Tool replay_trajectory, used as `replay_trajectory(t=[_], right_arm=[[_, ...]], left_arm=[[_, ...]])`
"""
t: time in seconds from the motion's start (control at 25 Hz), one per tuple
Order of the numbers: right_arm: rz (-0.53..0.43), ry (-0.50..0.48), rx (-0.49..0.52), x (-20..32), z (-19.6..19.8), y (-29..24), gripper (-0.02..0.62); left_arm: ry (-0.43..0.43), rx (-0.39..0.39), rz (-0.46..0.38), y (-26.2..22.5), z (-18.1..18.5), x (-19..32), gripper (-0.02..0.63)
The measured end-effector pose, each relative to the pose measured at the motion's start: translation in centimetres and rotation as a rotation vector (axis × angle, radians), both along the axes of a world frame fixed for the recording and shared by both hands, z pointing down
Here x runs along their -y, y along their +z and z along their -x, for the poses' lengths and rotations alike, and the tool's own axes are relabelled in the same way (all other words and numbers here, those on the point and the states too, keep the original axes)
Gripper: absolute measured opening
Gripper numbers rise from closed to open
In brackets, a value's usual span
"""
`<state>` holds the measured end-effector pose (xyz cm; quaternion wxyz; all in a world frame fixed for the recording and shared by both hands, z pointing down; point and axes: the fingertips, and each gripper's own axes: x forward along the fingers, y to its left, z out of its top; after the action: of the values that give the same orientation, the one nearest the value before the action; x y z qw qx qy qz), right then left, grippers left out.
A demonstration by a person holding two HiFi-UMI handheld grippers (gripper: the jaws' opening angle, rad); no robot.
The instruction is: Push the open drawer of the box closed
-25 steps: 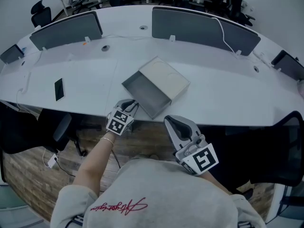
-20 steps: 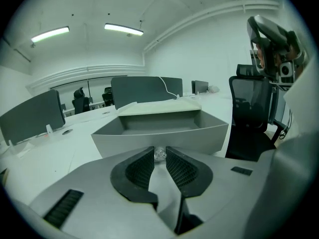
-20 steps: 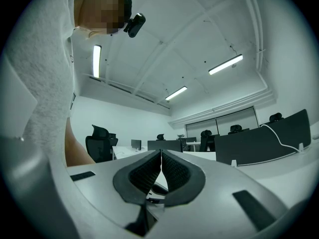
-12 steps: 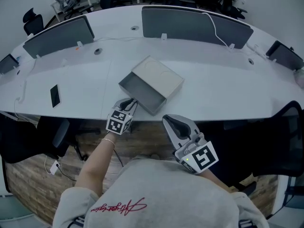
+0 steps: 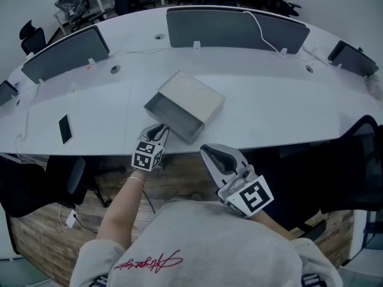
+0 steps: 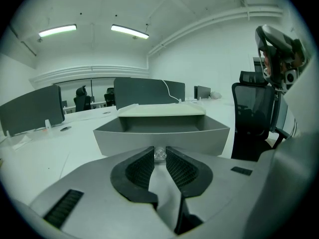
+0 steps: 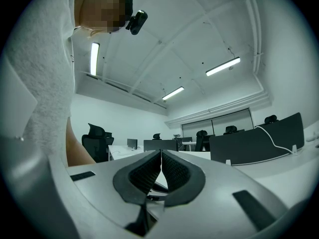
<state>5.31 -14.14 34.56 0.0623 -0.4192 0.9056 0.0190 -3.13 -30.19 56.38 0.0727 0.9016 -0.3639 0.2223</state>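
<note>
A flat beige box [image 5: 196, 97] lies on the white desk [image 5: 269, 109], its grey drawer [image 5: 169, 116] pulled out toward me. In the left gripper view the drawer front [image 6: 162, 138] fills the middle, with the box top [image 6: 162, 110] behind it. My left gripper [image 5: 160, 129] is at the drawer front, its jaws closed on a small clear knob [image 6: 159, 154]. My right gripper [image 5: 210, 151] hangs below the desk edge, apart from the box, shut with nothing in it; its pads [image 7: 171, 169] meet at the tips.
A dark phone [image 5: 64, 128] lies on the desk at the left. Grey partition screens [image 5: 209, 27] stand along the desk's far side. A black office chair [image 5: 362, 166] stands at the right, another chair [image 5: 36, 178] under the desk at the left.
The head view has shifted a little, so the box sits slightly further left in frame. My left gripper stays at the drawer front; the drawer looks as far out as before.
</note>
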Motion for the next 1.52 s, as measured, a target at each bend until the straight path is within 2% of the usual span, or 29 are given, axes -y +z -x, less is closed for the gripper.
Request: replay_trajectory(t=[0.16,0.64,1.2,1.52], right_arm=[[0.037,0.027,-0.047,0.1,-0.5,0.9,0.018],[0.062,0.053,-0.042,0.3,-1.5,1.4,0.018],[0.051,0.045,-0.053,0.5,-1.4,1.4,0.018],[0.053,0.060,-0.055,0.6,-1.5,1.4,0.018]], left_arm=[[-0.003,0.002,-0.001,0.0,-0.1,0.3,0.087],[0.006,0.010,-0.016,0.0,-0.9,1.1,0.087],[0.029,0.011,-0.051,-0.1,-1.6,1.5,0.087],[0.028,0.005,-0.024,-0.1,-2.0,1.8,0.087]])
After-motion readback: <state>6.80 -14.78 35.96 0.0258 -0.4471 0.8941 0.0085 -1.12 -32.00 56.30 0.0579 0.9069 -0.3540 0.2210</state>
